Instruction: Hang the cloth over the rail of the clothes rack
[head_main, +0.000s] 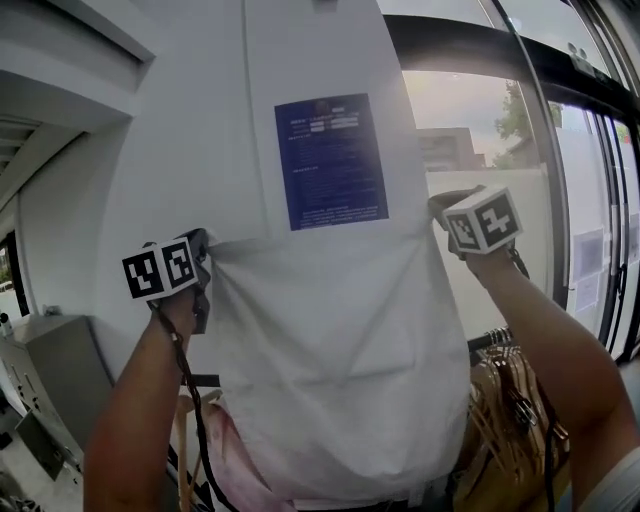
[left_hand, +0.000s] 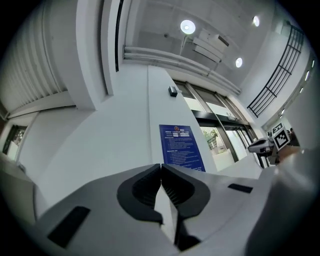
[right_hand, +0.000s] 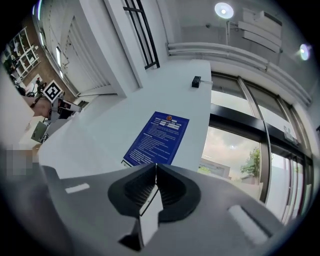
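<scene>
Between the two grippers a white cloth (head_main: 340, 360) hangs spread out, held up at chest height in front of a white wall (head_main: 200, 120) that bears a blue notice (head_main: 332, 160); its top corners sit at the grippers and its body falls in soft folds below them. The left gripper (head_main: 200, 262) pinches the cloth's left corner; in the left gripper view its jaws (left_hand: 161, 172) are closed to a thin line, and a narrow fold of cloth (left_hand: 165, 207) runs between the ribbed pads (left_hand: 145, 190). The right gripper (head_main: 447, 207) stands a little higher in the head view and grips the other corner; in the right gripper view its jaws (right_hand: 156, 170) are likewise pressed together, with a strip of cloth (right_hand: 149, 215) caught between the pads (right_hand: 172, 192). Each gripper points slightly upward toward the wall; a bare forearm (head_main: 140, 400) reaches up to the left one, and another (head_main: 560, 360) to the right one. Below the cloth's lower right edge a row of wooden hangers (head_main: 510, 390) shows; a pink garment (head_main: 230, 450) shows beneath its lower left; behind the right gripper are tall glass doors (head_main: 590, 200).
</scene>
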